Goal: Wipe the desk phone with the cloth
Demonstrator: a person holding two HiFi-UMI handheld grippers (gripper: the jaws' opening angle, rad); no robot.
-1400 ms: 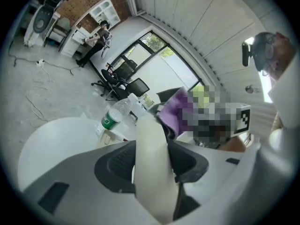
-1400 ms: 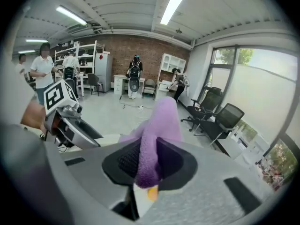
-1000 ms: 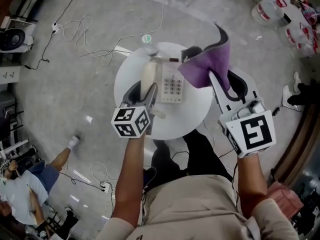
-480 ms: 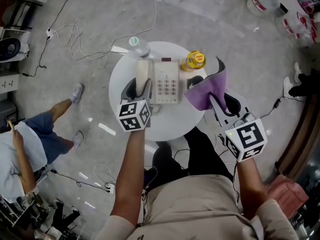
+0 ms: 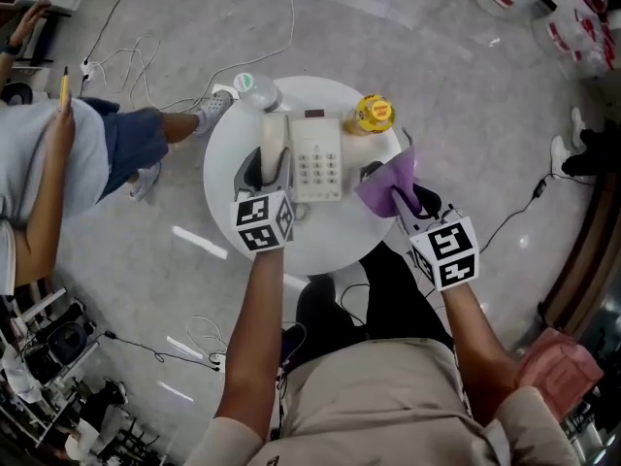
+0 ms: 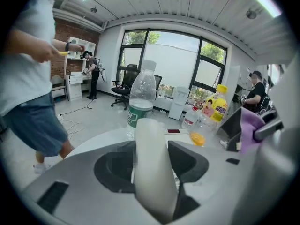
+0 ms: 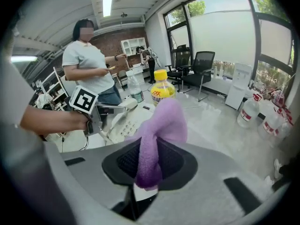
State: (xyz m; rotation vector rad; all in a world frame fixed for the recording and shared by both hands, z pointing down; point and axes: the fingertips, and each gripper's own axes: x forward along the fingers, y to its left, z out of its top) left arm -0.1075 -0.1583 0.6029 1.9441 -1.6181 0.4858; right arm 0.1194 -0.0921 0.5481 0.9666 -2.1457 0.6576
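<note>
While we look steeply down on the round white desk (image 5: 330,243), both our forearms reach forward over its near edge, the left forearm (image 5: 256,328) running almost straight ahead and the right forearm (image 5: 477,330) angling in from the near right. The left tongs (image 5: 273,171) point toward the far edge and straddle the handset (image 5: 275,136), which lies along the left side of the desk phone (image 5: 318,158). In the left gripper view the pale handset fills the gap, and the jaws stand wide and close against its two sides, so we take them to be gripping it. The marker cube (image 5: 264,223) on these tongs sits over the near half of the desk. The phone rests in the middle of the desk, a little toward the far edge, with its keypad facing up. The right tongs (image 5: 398,194) hover at the right edge of the desk, tilted in toward the phone, with their jaws partly closed and pinching the purple cloth (image 5: 386,184). The cloth bunches up out of the jaws and hangs just beside the right side of the phone, apart from it. We cannot tell whether it touches the desk. At the far edge stand a yellow bottle (image 5: 374,115), near the far right corner of the phone, and a clear bottle (image 5: 254,87) with a green cap, beyond the handset. On the floor off the left edge, a bystander (image 5: 68,163) stands with one shoe close to the desk.
</note>
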